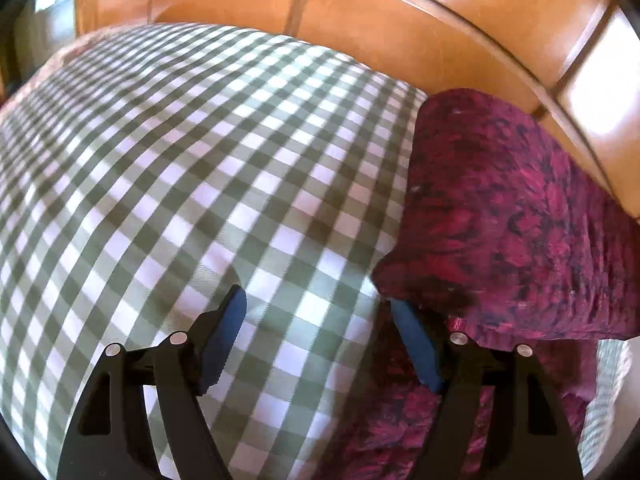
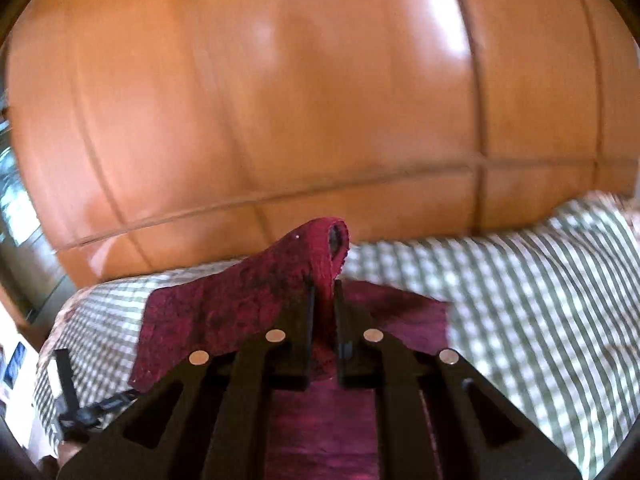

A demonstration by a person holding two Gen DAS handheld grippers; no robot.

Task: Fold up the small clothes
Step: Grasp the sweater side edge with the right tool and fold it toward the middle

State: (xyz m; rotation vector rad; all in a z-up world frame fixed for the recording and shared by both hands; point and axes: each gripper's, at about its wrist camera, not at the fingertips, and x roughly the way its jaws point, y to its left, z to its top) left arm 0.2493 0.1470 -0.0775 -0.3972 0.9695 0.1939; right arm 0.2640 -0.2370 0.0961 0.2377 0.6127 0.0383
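Note:
A fuzzy dark red cloth with black mottling (image 1: 504,216) lies on the green and white checked cover (image 1: 200,168), with its upper part lifted and folded over at the right. My left gripper (image 1: 320,312) is open just above the cover, and its right finger (image 1: 416,344) sits under the raised edge of the cloth. My right gripper (image 2: 324,292) is shut on a pinched fold of the same red cloth (image 2: 248,300) and holds it up, the fold sticking out above the fingertips. The rest of the cloth drapes down to the checked cover (image 2: 520,288).
A glossy orange wooden panel wall (image 1: 360,12) runs close behind the checked surface, and it fills the right wrist view (image 2: 280,100) too. The left gripper's black frame (image 2: 68,400) shows at the lower left of the right wrist view. The checked cover stretches wide to the left.

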